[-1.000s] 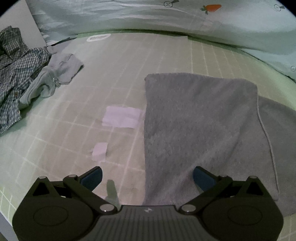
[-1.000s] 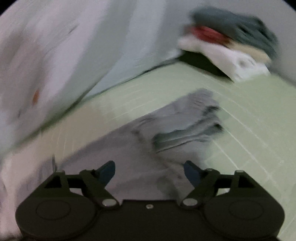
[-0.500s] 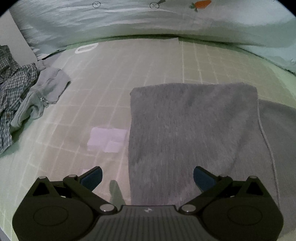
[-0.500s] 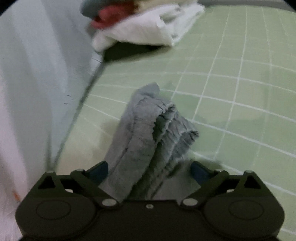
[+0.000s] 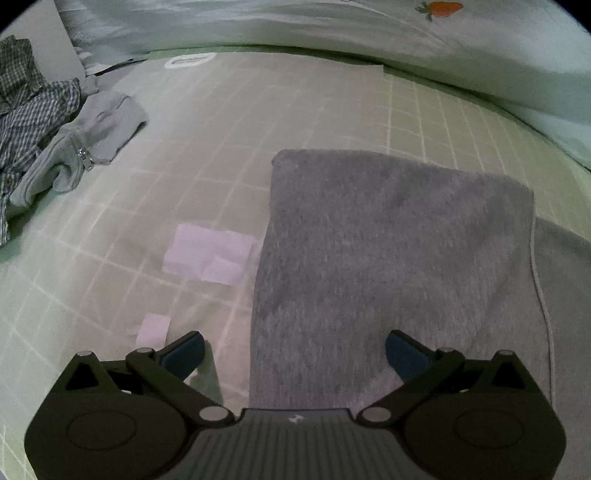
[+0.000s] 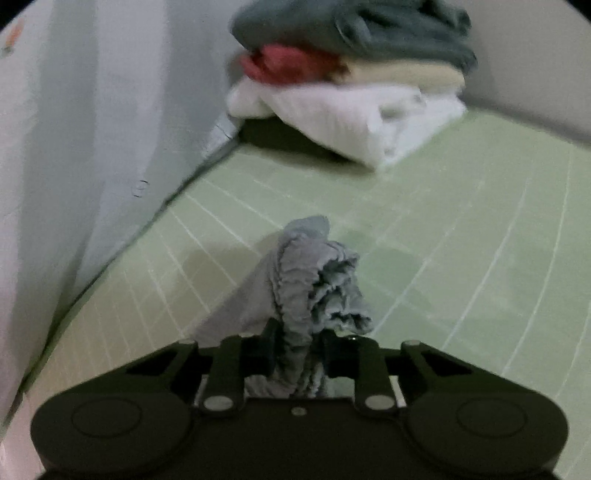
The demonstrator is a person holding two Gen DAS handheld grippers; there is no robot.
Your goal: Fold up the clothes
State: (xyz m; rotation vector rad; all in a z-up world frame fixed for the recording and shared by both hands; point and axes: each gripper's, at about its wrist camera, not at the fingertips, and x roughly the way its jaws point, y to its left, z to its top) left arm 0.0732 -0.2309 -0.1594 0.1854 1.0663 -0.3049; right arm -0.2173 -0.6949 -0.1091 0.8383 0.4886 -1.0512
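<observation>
A grey fleece garment (image 5: 399, 254) lies flat on the green checked bed sheet (image 5: 280, 110), folded over once, its lower layer showing at the right. My left gripper (image 5: 293, 350) is open and empty, low over the garment's near left edge. In the right wrist view my right gripper (image 6: 297, 349) is shut on a bunched, ribbed end of the grey garment (image 6: 314, 280) and holds it raised above the sheet (image 6: 461, 240).
A checked shirt (image 5: 26, 99) and a light grey zipped garment (image 5: 85, 147) lie crumpled at the left. A stack of folded clothes (image 6: 351, 85) sits at the bed's far corner. A pale quilt (image 5: 332, 29) runs along the far side.
My right gripper has closed on the bunched grey fabric and lifted it; half a second ago it was open around it. The left gripper has shifted a little over the garment, still open.
</observation>
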